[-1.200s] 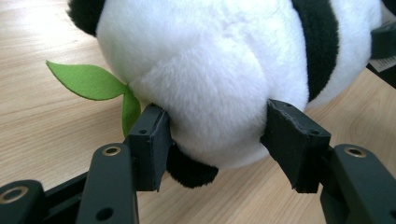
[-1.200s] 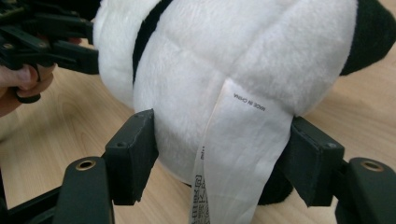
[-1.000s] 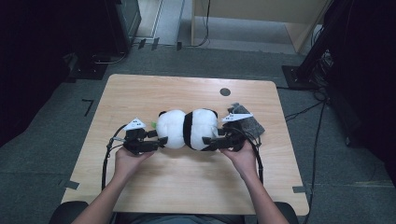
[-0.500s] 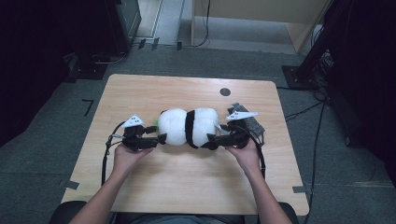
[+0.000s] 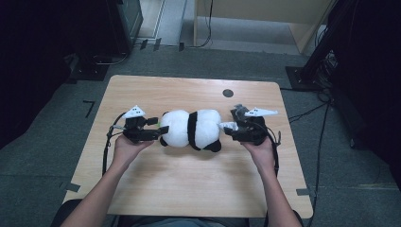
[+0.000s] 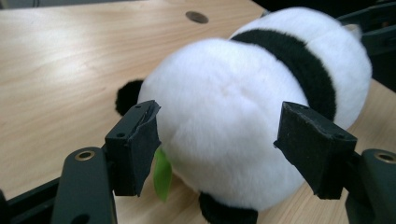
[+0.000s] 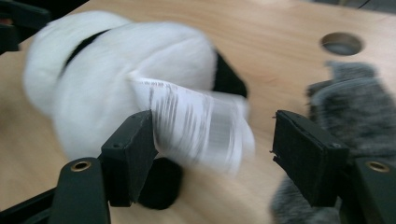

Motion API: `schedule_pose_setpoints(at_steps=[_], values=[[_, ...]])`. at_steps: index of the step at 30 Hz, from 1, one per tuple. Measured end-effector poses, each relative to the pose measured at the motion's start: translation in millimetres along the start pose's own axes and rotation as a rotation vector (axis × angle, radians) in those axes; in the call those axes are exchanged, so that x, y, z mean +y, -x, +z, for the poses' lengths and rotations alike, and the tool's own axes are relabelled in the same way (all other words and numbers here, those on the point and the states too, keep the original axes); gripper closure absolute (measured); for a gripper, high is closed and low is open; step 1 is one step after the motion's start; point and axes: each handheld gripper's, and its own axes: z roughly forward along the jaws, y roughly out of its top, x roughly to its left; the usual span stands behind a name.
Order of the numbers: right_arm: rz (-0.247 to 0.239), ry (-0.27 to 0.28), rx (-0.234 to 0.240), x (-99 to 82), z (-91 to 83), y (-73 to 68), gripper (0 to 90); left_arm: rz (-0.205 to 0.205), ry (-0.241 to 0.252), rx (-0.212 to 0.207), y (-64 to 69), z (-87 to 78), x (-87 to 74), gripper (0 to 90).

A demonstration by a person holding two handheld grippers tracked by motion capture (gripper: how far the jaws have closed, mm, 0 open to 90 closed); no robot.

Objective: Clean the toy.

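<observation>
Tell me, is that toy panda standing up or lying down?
Lying down. The toy panda rests lengthwise on the table, its black band upright and its paper tag sticking out sideways.

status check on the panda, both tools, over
Left tool open, jaws just widened, clear of the panda plush. Right tool open, the panda's paper tag hanging between its jaws. Grey furry item beside right tool.

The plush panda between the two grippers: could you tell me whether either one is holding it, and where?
Neither holds it. The left gripper stands open around the plush panda, pads clear, having just opened; the right gripper is open beside its label.
</observation>
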Motion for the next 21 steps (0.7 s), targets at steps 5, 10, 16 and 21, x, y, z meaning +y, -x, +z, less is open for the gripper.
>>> schedule_pose_setpoints(at_steps=[5, 10, 16, 21], values=[[0.022, 0.052, -0.046, -0.6, -4.1, 25.7, 31.8, 0.026, -0.036, -0.005, -6.1, 9.8, 7.6, 29.2], [0.000, 0.065, -0.133, 1.5, -3.8, 47.4, 33.1, -0.015, -0.027, -0.034, -11.1, 16.4, 9.5, 29.3], [-0.010, -0.009, -0.212, -8.6, 16.1, 72.2, 37.7, 0.006, -0.022, -0.020, -10.6, 19.3, 7.6, 28.6], [0.055, -0.051, -0.209, -18.9, 30.4, 87.0, 45.4, 0.003, -0.030, -0.024, -11.6, 18.3, 8.1, 28.5]])
